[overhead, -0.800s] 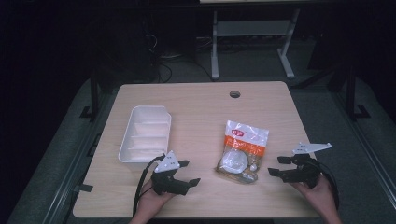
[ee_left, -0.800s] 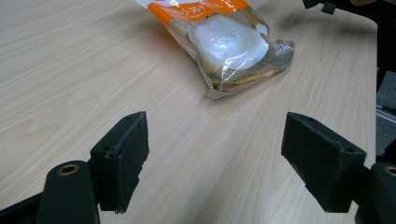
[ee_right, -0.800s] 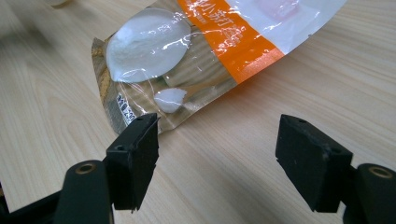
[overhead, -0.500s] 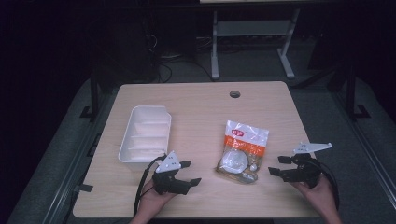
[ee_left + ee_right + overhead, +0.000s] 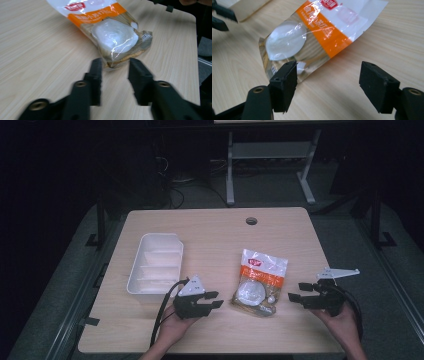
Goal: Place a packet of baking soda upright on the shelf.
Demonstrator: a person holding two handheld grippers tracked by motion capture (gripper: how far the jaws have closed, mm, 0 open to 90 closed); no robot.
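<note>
One food packet (image 5: 260, 282), one white tray (image 5: 156, 265), two claws on the bench (image 5: 220, 235). Left claw (image 5: 216, 301) and right claw (image 5: 296, 293) flank the packet, both released, grasping nothing. Bare bench beyond; tray sits near the left edge.

The clear plastic bag (image 5: 110, 32) carries a small red logo at its white top and an orange band (image 5: 324, 27) with a line of white characters; both are too blurred to read; nothing else bears text.
</note>
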